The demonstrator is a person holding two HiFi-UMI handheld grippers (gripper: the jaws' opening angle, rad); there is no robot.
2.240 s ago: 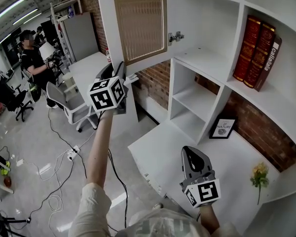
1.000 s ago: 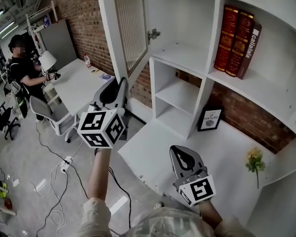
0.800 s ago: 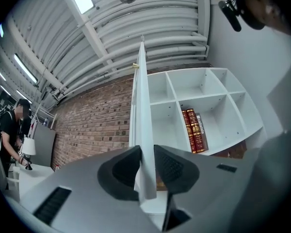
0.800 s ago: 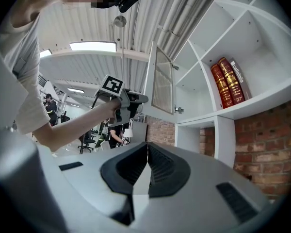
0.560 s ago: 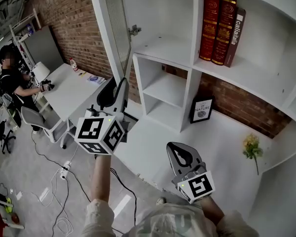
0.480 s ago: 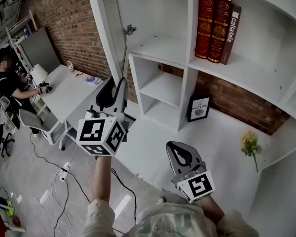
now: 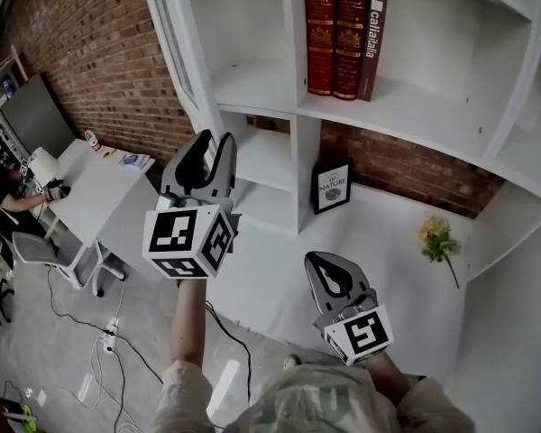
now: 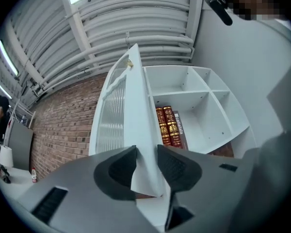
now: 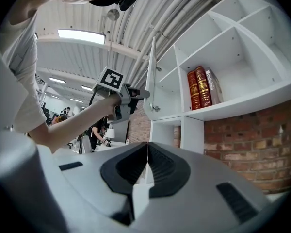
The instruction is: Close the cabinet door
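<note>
The white cabinet door point(image 7: 174, 39) with ribbed glass stands open at the shelf unit's upper left, seen almost edge-on. My left gripper point(image 7: 209, 142) is raised just under the door's lower corner. In the left gripper view the door point(image 8: 136, 110) shows its edge in the gap of my left gripper point(image 8: 146, 159). Its jaws have just been opening, and the pads do not press on the door. My right gripper point(image 7: 332, 273) is held low over the white counter point(image 7: 388, 242), away from the door. In its own view my right gripper point(image 9: 146, 152) is shut and holds nothing.
Three books point(image 7: 341, 30) stand on the shelf beside the open compartment point(image 7: 252, 79). A framed picture point(image 7: 331, 186) leans at the counter's back, and a yellow flower point(image 7: 437, 239) lies to its right. A desk point(image 7: 90, 197) and a seated person point(image 7: 0, 188) are at the left.
The view has swung right and the door now shows nearly edge-on. My left gripper has come up to the door's lower corner with wider jaws. The right gripper has shifted only a little.
</note>
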